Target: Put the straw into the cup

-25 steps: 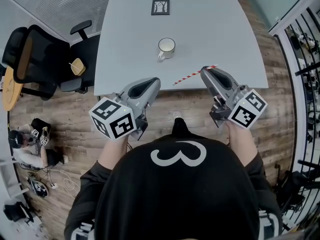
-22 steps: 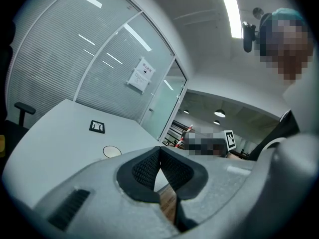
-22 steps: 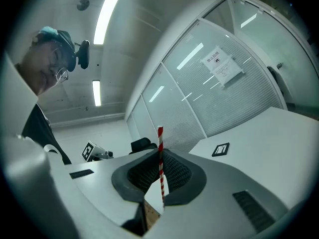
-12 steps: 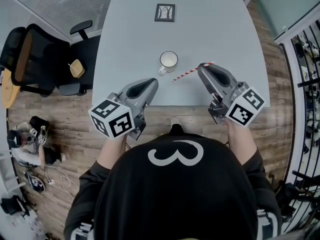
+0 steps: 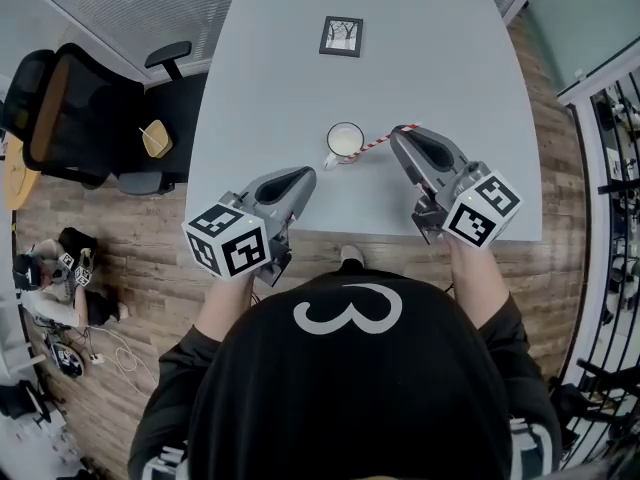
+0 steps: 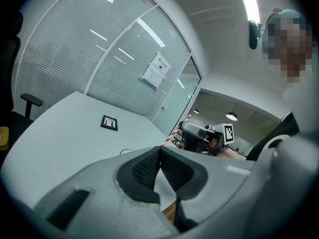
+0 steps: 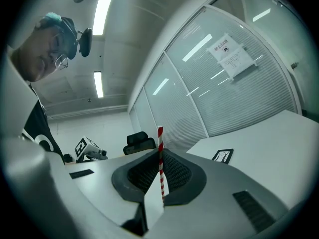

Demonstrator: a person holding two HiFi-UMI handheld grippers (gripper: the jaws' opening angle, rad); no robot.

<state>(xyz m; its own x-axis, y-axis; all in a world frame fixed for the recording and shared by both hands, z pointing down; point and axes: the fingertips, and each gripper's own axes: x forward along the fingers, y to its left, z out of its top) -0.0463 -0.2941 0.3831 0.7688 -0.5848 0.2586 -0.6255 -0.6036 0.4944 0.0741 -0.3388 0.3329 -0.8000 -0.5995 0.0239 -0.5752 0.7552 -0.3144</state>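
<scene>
straw held at the rim of the cup

head view, with both gripper views. the right tool (image 5: 400, 134) is closed on a red-and-white striped straw (image 5: 380, 143), which is clamped between its black pads (image 7: 175, 173) and juts out past the tips. the straw slants left and toward the near side, from the tool to the white cup (image 5: 345, 140). its free end meets the cup's right rim, though it is not clear whether the tip sits inside. the cup stands upright near the middle of the grey tabletop (image 5: 270, 78), its handle on the near left side. the left tool (image 5: 303, 175) hovers over the near edge of the tabletop, left of the cup and apart from it, with its jaws together and nothing between them. a small framed picture (image 5: 341, 36) lies flat toward the far side. a black office chair (image 5: 70, 108) stands on the wooden floor to the left.
</scene>
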